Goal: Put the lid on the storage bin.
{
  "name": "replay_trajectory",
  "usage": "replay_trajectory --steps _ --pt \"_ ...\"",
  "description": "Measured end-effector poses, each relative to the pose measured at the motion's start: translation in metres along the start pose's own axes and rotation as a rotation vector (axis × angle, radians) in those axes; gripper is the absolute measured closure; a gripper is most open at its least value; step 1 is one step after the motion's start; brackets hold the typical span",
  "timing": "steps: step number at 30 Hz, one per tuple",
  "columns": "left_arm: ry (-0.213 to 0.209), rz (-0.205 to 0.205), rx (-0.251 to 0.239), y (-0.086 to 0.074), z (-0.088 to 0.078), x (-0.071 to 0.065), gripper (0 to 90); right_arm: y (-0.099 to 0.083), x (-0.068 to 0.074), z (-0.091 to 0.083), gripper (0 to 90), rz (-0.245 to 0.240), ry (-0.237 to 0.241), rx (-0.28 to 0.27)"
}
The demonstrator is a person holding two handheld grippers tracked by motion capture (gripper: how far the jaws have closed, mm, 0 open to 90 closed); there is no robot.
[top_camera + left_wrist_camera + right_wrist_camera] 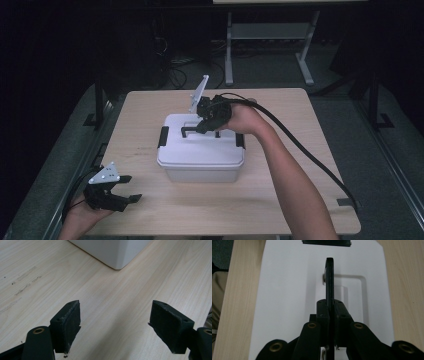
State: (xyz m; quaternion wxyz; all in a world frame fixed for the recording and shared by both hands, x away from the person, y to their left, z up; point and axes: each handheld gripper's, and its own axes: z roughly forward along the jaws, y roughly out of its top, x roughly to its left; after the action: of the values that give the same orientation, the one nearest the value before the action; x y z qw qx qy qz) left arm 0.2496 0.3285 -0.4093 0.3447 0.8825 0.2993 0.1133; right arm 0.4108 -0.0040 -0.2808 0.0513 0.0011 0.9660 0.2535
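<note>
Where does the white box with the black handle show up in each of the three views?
High view: the white box sits mid-table; the right gripper is shut on its black handle.
Left gripper view: one lower corner of the box at top centre, beyond the open left gripper.
Right gripper view: the lid runs up the middle, handle edge-on.
Shared landmark: the wooden table.

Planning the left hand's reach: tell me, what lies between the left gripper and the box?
Only bare table between left gripper and box, in the left gripper view.

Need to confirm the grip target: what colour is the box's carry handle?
Black handle, clearest in the right gripper view, against the white lid.
</note>
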Motion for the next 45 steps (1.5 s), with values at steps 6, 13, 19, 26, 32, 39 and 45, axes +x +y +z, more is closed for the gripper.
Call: replay_trajectory --steps 6,13,19,26,32,39,45 --pt "0.001 -0.005 -0.002 -0.0014 -0.0017 0.0004 24.4 -0.0002 -0.0013 0.0022 84.3 0.003 0.005 -0.001" --pt "0.002 -0.004 -0.004 -0.0006 -0.001 0.0007 24.4 -0.0008 -0.0014 0.0024 84.0 0.009 0.007 -0.002" --pt "0.003 -0.005 -0.011 0.0001 -0.0014 0.0017 24.4 -0.001 -0.0014 0.0023 83.6 0.016 0.008 -0.001" --pt "-0.003 0.006 -0.004 0.0016 -0.0001 0.0017 24.4 -0.0011 0.0002 0.0015 78.9 0.033 0.024 -0.008" --pt "-0.004 0.009 0.001 0.0026 0.0008 -0.0007 24.4 -0.0006 0.0029 -0.0024 74.6 0.04 0.031 -0.018" --pt "-0.002 0.011 0.0 0.0021 -0.0001 -0.0014 24.3 -0.0006 0.0044 -0.0042 71.7 0.046 0.04 -0.022" --pt "-0.003 0.014 0.001 0.0025 0.0002 -0.0024 24.3 -0.0008 0.0048 -0.0056 69.7 0.049 0.036 -0.025"
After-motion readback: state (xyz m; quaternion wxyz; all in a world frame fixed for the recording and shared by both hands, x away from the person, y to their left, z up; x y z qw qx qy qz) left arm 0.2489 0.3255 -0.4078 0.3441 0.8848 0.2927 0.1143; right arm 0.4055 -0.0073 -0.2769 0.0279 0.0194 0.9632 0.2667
